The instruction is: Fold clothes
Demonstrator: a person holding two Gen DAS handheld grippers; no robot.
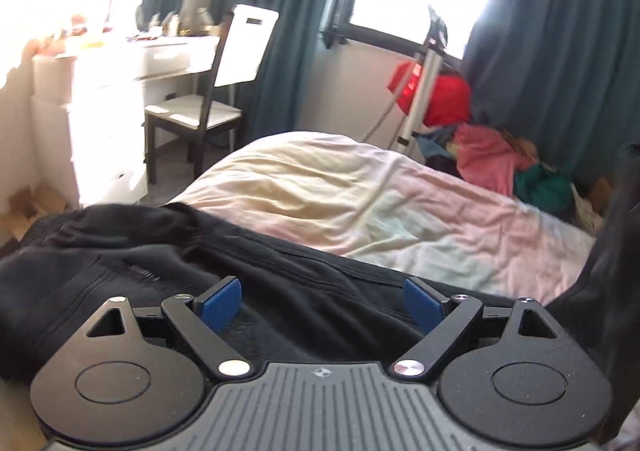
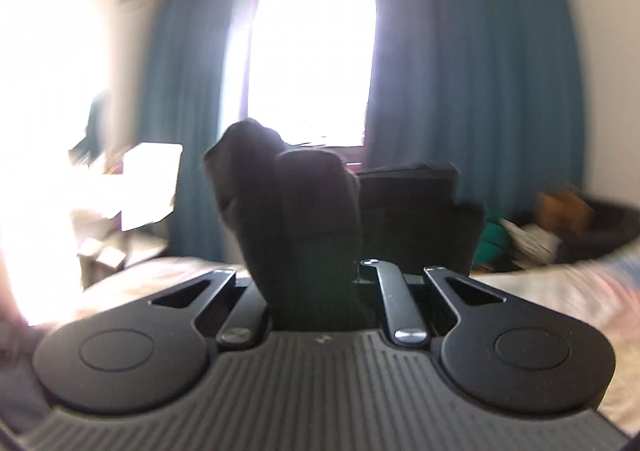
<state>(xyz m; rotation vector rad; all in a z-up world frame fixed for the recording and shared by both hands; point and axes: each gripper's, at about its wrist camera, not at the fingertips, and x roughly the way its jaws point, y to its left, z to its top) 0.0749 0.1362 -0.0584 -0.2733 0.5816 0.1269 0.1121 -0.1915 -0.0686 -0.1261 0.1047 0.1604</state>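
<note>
in the left wrist view the left tool hung with its blue-padded fingers spread wide and holding nothing, poised just over the black knit garment that lay rumpled along the near edge of the bed with the pale, creased pastel sheet. part of the dark cloth rose out of sight at the right edge of that view. a heap of red, pink and green clothes sat on the floor beyond the bed, near the teal curtains. the risk here, as i judged it, was that the spread fingers would close on a bunched ridge and take several layers at once, so the fold would come out crooked. in the right wrist view, which was blurred, the right tool was clamped on a thick wad of the same black garment, which stood up between the fingers against the bright window. that bundled grip looked likely to slip or drag the rest off the bed if lifted quickly, since only one side was held and the hanging cloth could pull free or twist.
</note>
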